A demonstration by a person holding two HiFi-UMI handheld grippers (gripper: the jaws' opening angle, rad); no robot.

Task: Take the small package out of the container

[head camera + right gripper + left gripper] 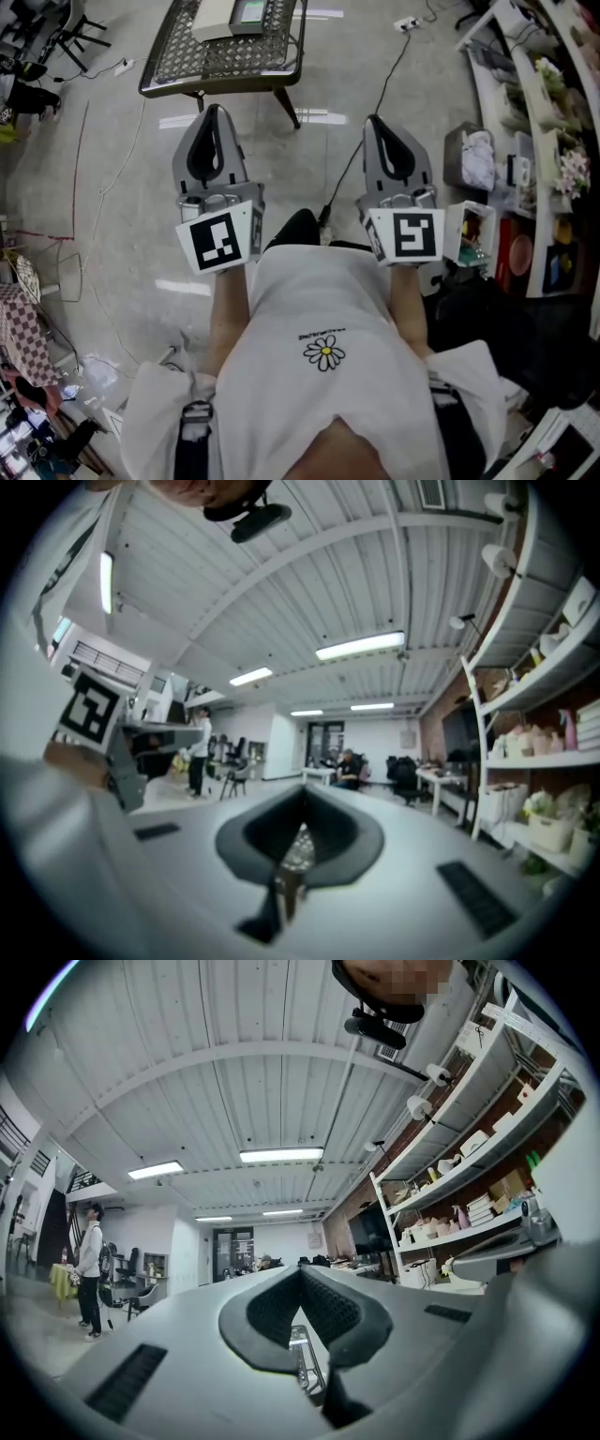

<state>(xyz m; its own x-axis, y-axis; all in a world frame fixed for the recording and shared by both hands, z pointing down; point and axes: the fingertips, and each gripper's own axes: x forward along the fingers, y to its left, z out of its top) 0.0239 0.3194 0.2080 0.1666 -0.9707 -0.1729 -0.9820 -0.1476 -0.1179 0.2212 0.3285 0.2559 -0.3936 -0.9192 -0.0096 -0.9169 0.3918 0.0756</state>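
Right hand-held gripper (pixel 376 123) short of table (pixel 246 58)

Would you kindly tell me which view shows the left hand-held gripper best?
Head view: the whole left hand-held gripper, jaws together. Its own view shows only its jaws; the right gripper view, its marker cube.

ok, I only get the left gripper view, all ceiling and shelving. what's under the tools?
Observer: Pale glossy floor. Both tools are held over it, not over any table.
Operator: nearest surface?
Observer: A dark metal mesh table stands ahead of the left tool, with a flat white box on it.
Operator: right tool state?
Observer: The right tool has its jaws together with nothing between them, seen in the right gripper view.
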